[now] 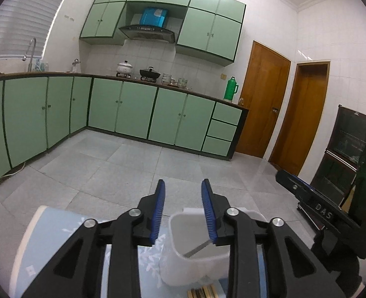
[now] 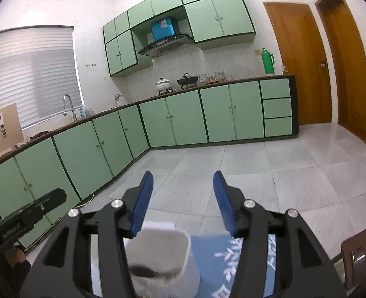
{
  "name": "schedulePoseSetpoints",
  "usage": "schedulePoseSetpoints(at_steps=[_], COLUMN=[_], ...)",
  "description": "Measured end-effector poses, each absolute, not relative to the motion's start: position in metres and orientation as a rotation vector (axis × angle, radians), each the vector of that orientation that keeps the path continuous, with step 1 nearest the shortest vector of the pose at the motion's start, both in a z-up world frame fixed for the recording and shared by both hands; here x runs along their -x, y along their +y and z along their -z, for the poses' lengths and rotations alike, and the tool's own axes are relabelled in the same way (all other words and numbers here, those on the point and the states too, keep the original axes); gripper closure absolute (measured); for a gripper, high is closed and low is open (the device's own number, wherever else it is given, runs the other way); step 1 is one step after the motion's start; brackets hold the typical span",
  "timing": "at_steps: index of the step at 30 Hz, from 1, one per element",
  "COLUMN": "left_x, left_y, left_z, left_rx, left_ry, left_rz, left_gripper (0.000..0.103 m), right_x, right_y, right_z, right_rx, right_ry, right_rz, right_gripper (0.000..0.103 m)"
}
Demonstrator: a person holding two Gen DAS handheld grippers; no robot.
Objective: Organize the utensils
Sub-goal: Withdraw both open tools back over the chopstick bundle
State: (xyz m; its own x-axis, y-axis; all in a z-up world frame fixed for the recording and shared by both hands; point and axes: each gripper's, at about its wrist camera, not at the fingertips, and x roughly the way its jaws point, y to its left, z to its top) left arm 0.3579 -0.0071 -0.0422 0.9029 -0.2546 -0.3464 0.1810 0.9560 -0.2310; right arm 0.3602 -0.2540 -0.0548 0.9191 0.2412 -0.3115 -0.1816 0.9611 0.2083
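utensil sorting: between placements

left gripper (image 1: 183,207): jaws parted, nothing between the pads. right gripper (image 2: 183,203): jaws parted wider, empty. white holder (image 1: 195,245): just below and ahead of both grippers, on blue patterned cloth (image 1: 58,243); one metal utensil (image 1: 198,247) inside. wooden sticks (image 1: 203,293): beneath left gripper, beside holder. judged step: one item stowed; next calls for lowering onto the sticks.
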Motion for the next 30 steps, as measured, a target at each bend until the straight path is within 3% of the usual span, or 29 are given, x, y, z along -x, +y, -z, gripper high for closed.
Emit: schedulePoseSetpoints(at_steps=[5,10,18,30], left_x=[-0.315,-0.261,-0.199,-0.157], left_y=[-0.004,-0.003,-0.010,-0.016], left_z=[0.039,0.068,0.133,0.179], left_rx=[0.176,0.165,0.154,0.074], left_ry=[0.419,0.549,0.799,0.890], left_rz=[0.196,0.177,0.151,0.134], left_gripper=[0.061,0.055,0.054,0.053], right_x=[-0.310,-0.245,-0.163,-0.118], right_y=[-0.260,-0.254,-0.215,-0.191], right_z=[0.054,0.080,0.141,0.175], right_rx=[-0.191,-0.205,-0.151,-0.066], right_ry=[0.384,0.505,0.751,0.902], right_rz=[-0.233,-0.243,-0.245,-0.248], right_gripper=[0.048,0.043,0.043,0.044])
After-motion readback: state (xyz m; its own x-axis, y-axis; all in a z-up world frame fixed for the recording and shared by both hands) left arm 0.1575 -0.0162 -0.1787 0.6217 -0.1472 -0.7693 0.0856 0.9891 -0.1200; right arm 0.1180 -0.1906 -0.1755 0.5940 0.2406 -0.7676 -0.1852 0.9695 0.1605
